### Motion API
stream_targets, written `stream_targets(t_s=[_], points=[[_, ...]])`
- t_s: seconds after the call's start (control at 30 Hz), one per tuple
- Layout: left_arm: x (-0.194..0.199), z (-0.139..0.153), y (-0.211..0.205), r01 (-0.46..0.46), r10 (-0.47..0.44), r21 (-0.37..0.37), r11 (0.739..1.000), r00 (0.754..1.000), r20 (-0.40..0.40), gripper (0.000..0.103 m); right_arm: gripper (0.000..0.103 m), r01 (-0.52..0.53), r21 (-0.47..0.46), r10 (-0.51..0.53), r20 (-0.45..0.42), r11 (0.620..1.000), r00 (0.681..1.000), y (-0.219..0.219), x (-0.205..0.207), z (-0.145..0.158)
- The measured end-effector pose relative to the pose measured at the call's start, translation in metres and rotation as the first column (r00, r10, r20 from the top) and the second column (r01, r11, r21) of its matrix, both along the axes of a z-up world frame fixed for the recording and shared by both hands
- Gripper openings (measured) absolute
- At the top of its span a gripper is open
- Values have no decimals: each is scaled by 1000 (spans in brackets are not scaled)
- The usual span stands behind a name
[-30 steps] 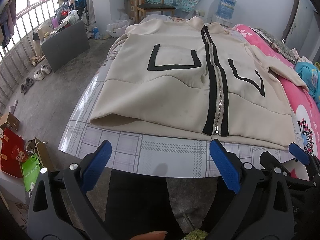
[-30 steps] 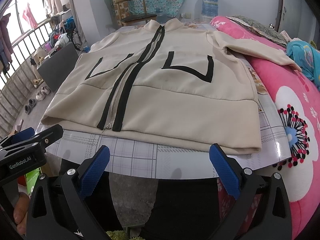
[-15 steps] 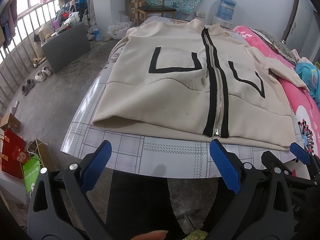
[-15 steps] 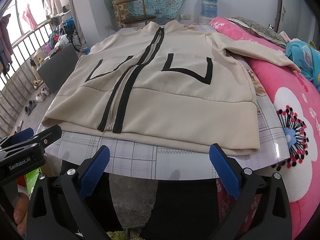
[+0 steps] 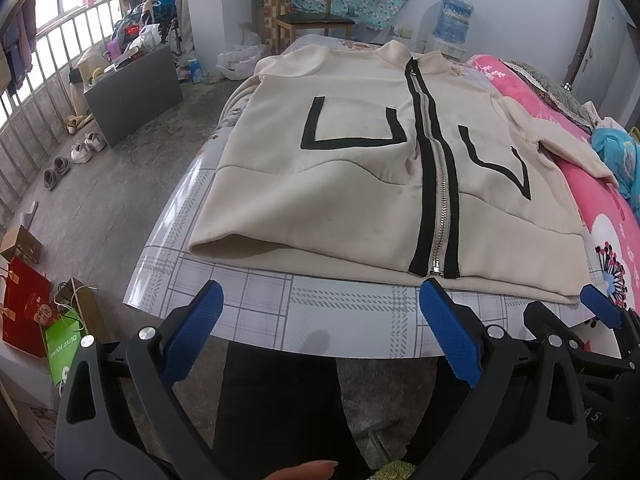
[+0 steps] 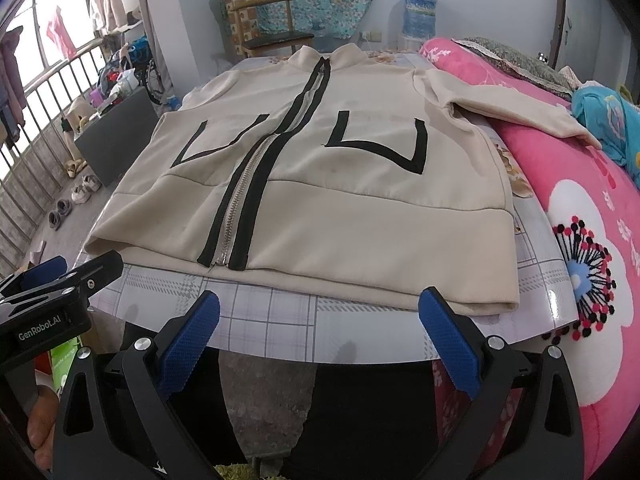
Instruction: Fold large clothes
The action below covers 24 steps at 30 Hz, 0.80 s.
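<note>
1. One cream zip-front jacket lies flat and face up on the desk, its collar at the far end and its hem along the near edge, short of the desk's checked border.
2. One silver zipper runs the length of the jacket between two black bands, closed from hem to collar; two black U-shaped outlines mark the chest, one on each side of it.
3. One sleeve stretches off the desk onto the pink flowered bedding at the right; the other sleeve is mostly out of sight over the far left edge.
4. The left hand-held gripper hangs at the near edge of the desk with its two blue-padded fingers spread wide, holding nothing and clear of the cloth.
5. The right hand-held gripper is level with it (just to its right), its two fingers equally wide apart and empty, pointing at the hem's right half.
6. Beyond the desk stand one wooden chair and one blue water bottle against the wall.
7. On the floor at left, two pairs of shoes sit by the railing, near one dark box.
</note>
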<state>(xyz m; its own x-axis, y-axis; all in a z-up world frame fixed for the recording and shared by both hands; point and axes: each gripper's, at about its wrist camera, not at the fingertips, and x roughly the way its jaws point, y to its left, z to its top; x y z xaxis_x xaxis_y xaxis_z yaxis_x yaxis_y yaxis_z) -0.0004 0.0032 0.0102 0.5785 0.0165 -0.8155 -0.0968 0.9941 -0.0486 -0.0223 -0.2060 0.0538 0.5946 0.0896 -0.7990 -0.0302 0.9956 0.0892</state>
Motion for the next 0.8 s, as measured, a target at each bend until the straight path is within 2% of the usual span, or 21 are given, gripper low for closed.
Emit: stream_targets(t_s=[0.5, 0.8], points=[[-1, -3, 6, -8, 8, 10, 1000, 1000, 11, 95, 97, 1, -2, -1, 1, 1000, 1000, 1, -1, 0], [5, -9, 6, -2, 3, 16, 1000, 1000, -11, 95, 97, 7, 3, -7, -9, 1000, 1000, -1, 5, -4]])
